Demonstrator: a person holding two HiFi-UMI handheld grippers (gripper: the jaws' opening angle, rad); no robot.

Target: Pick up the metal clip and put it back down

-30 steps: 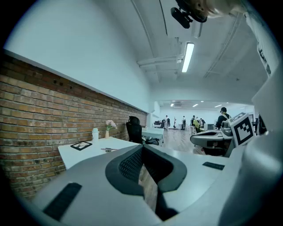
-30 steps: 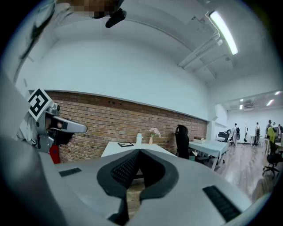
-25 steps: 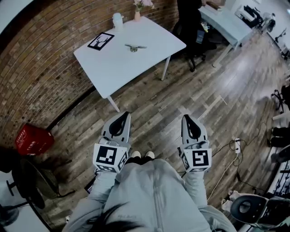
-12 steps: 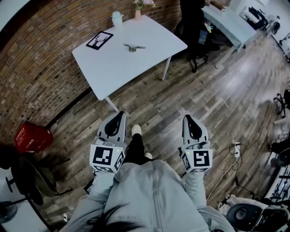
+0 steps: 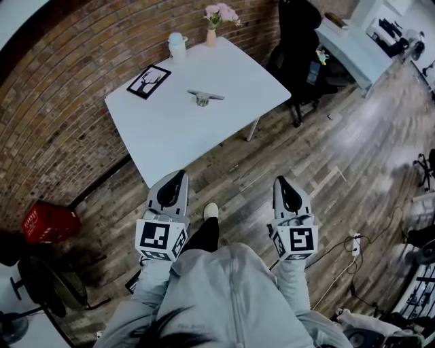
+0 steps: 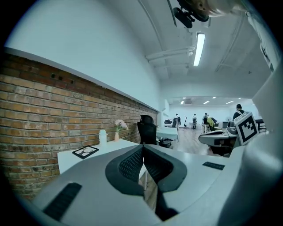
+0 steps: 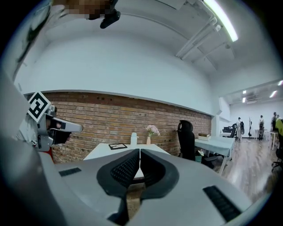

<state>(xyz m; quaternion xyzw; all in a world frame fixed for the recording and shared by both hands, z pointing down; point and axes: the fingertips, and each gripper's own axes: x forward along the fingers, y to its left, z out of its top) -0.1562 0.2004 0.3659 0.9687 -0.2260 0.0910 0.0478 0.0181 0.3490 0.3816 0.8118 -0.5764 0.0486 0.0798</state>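
The metal clip (image 5: 205, 96) lies flat near the middle of the white table (image 5: 170, 132), right of the framed picture (image 5: 148, 81) and nearer to me than the white bottle (image 5: 177, 46) and the vase of pink flowers (image 5: 216, 19) at the far edge. Compared with half a second ago the table sits lower and closer in the head view, the flowers have come fully into frame, and one pale shoe (image 5: 211, 211) remains stepped forward between the grippers. I hold the left gripper (image 5: 181, 174) and right gripper (image 5: 281, 180) over the wooden floor (image 5: 299, 149), well short of the clip, each with its jaws pressed together on nothing. The only print I can make out is the black-and-white square marker on each cube; the picture shows an antlered silhouette.
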